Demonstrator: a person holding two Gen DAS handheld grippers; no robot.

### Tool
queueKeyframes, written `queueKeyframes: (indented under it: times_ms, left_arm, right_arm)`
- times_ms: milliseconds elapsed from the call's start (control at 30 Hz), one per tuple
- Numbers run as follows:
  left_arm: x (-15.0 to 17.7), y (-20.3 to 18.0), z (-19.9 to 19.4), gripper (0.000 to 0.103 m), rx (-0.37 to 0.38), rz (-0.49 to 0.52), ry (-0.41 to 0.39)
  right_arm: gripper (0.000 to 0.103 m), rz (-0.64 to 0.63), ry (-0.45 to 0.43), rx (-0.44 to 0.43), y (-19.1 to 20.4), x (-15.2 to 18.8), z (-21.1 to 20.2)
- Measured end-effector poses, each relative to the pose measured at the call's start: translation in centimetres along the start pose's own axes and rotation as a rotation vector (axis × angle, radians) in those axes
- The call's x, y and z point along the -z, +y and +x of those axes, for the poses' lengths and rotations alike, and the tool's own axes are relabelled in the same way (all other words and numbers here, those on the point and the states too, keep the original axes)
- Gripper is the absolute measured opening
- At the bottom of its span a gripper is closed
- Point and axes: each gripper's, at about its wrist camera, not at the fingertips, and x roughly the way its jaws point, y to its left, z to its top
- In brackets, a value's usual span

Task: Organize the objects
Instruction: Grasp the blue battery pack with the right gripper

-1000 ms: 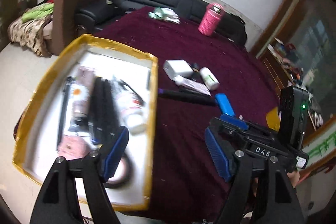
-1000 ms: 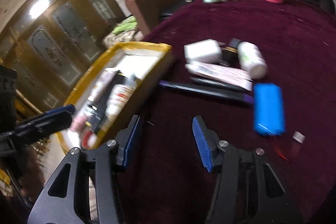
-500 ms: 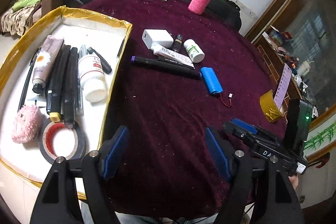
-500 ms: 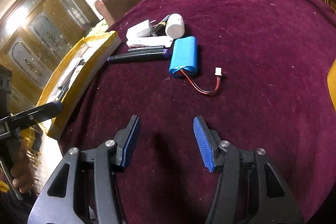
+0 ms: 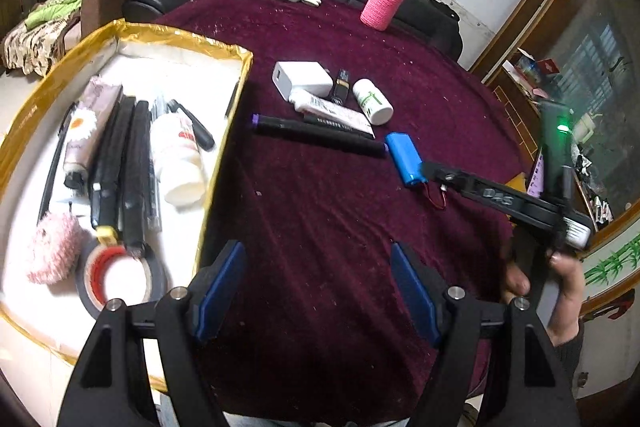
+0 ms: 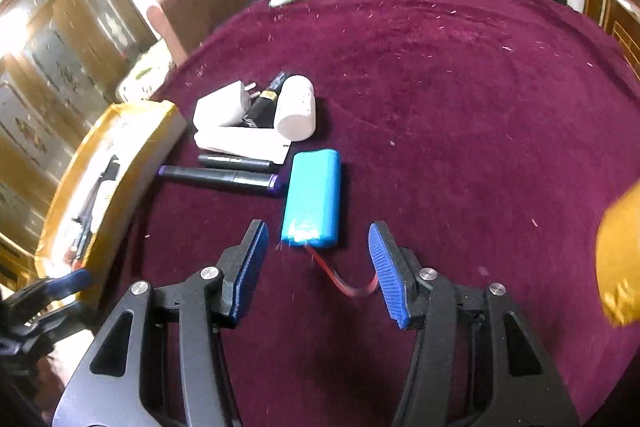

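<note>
Blue rounded battery pack (image 6: pixel 311 199) lies on plush maroon cloth (image 6: pixel 460 115).

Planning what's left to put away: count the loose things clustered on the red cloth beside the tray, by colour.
White: 3 (charger, tube, small bottle)
Black: 3 (purple-capped marker, thinner marker, small case)
Blue: 1 (battery pack)
Total: 7
</note>
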Motion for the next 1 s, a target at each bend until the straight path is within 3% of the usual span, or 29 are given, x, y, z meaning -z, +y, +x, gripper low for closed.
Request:
queueKeyframes:
  times_ms: [133,267,467,533,1000]
  left_arm:
    - [-1.7,-0.1,0.4,0.075,-0.034,0.031,-0.025]
    - [-3.9,0.1,2.1,0.075,-0.091,0.077,-0.039]
    - [-6.1,0.4,4.1,0.075,-0.120,0.086,-0.029]
    - [-6.7,0.1,4.6,0.075,-0.138,0.103,-0.025]
    - [-9.2,-2.5,7.1,0.075,-0.131,0.299,-0.006]
  right_arm:
    - [0.053,-0.011,0.030,-0.008,0.1,-0.6,2.5]
    - [0.053,-0.073,-0.016,0.011,0.9,-0.2,2.7]
    - [0.036,-0.059,-0.045,0.021,0.0,0.0,2.6]
    - [0.036,-0.015,-0.050,-0.015,-0.8,0.0,2.4]
    - [0.036,0.030,-0.064,-0.023,-1.5,-0.2,2.5]
